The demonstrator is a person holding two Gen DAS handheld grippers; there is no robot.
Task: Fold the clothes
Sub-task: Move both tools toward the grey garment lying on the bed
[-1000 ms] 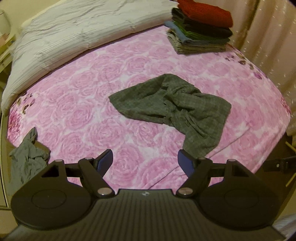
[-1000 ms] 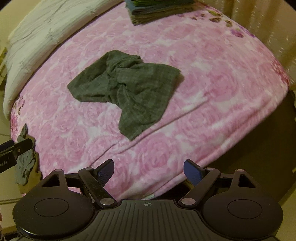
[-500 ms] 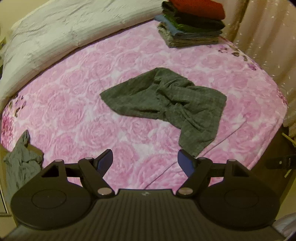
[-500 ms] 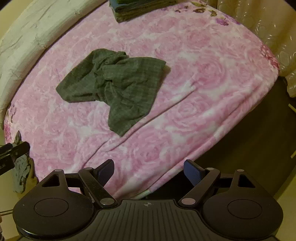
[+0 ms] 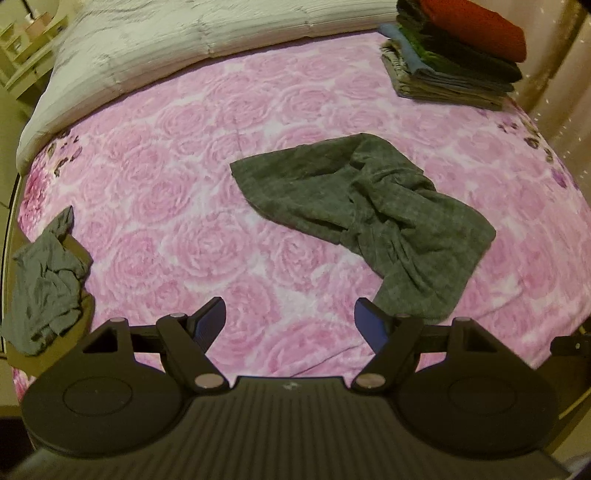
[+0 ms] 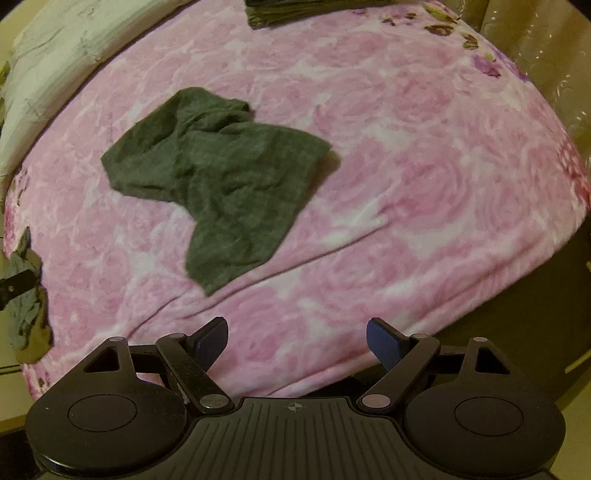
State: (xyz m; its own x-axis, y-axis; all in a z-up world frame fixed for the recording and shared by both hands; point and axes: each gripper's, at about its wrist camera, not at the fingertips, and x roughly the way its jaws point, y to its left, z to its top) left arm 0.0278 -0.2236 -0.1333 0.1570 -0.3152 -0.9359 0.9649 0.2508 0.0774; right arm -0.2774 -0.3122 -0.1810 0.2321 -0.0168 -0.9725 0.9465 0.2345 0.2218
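A crumpled dark green checked garment (image 5: 369, 206) (image 6: 221, 177) lies twisted in the middle of the pink rose-patterned bed (image 5: 184, 206) (image 6: 406, 155). My left gripper (image 5: 290, 319) hangs above the bed's near part, open and empty, its right finger close to the garment's nearest corner. My right gripper (image 6: 295, 339) is open and empty too, over the bed's near edge, with the garment ahead and to its left. A stack of folded clothes (image 5: 454, 51), red on top, sits at the far right corner; only its bottom edge (image 6: 306, 9) shows in the right wrist view.
A second crumpled grey-green garment (image 5: 44, 288) (image 6: 26, 302) hangs over the bed's left edge. A white quilted duvet (image 5: 192, 40) (image 6: 55, 55) lies across the far side. Beige curtains (image 5: 554, 74) hang at the right. Dark floor (image 6: 535, 332) lies beyond the bed's near right edge.
Both grippers have sunk toward the bed. In the left wrist view the garment has slid right, in the right wrist view right and down. Both stay open.
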